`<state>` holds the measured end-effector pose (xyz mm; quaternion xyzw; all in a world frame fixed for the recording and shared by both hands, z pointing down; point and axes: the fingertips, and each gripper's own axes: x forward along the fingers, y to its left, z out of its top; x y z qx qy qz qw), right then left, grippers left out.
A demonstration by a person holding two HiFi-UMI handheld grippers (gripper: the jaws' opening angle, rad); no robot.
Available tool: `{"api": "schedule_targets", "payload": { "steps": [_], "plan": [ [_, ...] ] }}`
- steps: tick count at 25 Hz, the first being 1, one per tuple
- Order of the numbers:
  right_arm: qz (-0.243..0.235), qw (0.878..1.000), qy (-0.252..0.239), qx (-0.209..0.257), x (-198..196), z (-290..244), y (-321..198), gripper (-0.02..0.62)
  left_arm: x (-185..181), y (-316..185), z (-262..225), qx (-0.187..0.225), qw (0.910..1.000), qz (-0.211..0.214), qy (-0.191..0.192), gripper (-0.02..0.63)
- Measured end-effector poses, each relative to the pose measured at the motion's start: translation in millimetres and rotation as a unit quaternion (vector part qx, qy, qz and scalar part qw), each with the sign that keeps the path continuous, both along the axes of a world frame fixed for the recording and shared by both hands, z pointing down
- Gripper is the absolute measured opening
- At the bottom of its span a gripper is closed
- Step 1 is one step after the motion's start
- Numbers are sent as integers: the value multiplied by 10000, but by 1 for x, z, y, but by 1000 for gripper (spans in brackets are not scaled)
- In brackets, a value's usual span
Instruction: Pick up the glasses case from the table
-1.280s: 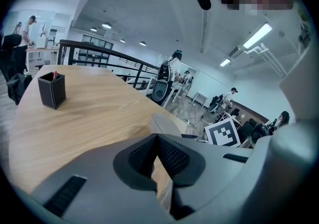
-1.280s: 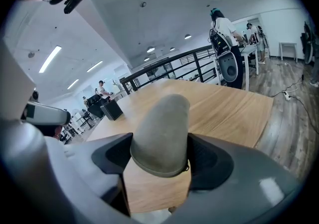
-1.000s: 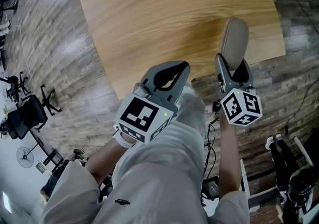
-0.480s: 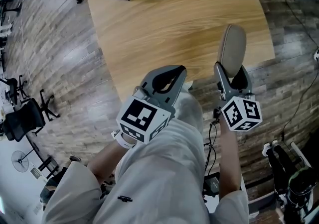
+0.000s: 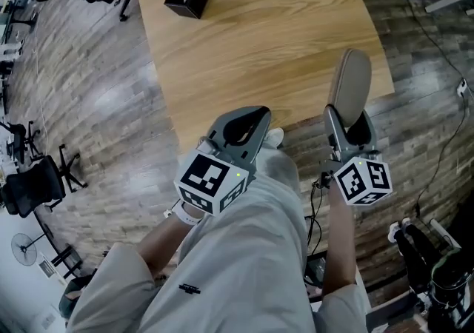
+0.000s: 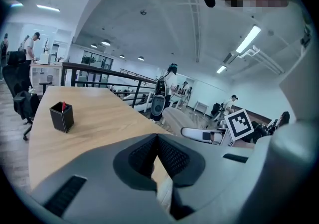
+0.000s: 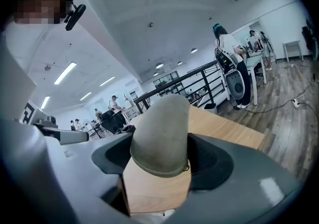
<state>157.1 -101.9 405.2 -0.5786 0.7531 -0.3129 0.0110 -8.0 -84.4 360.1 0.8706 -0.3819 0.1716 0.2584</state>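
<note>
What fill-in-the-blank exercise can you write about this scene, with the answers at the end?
1. The glasses case, held in the right hand-held gripper, is ____ in colour.
2. The left hand-held gripper has its jaws together and holds ____.
3. The small box at the far corner of the wooden table is ____.

Missing words: grey; nothing; black.

The grey oblong glasses case (image 5: 349,78) sits between the jaws of the right gripper (image 5: 348,118), over the near right edge of the light wooden table (image 5: 259,35). The left gripper (image 5: 252,120) is to its left, at the table's near edge. A black square pen holder (image 5: 186,0) stands on the table's far left part. A black office chair (image 5: 33,180) stands on the floor, left of the table.
</note>
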Motion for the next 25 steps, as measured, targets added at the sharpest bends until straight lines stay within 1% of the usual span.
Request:
{"api": "schedule_targets", "payload": {
  "steps": [5, 21, 25],
  "plan": [
    [42, 9998, 61, 188, 10, -22, 10, 351, -3, 7, -17, 148, 9999, -48, 41, 8],
    [386, 9948, -379, 867, 41, -99, 52, 351, -6, 18, -66, 708, 9973, -66, 194, 8],
    [387, 9937, -349, 989, 47, -112, 63, 351, -4, 17, -76, 826, 9963, -41, 236, 8]
  ]
}}
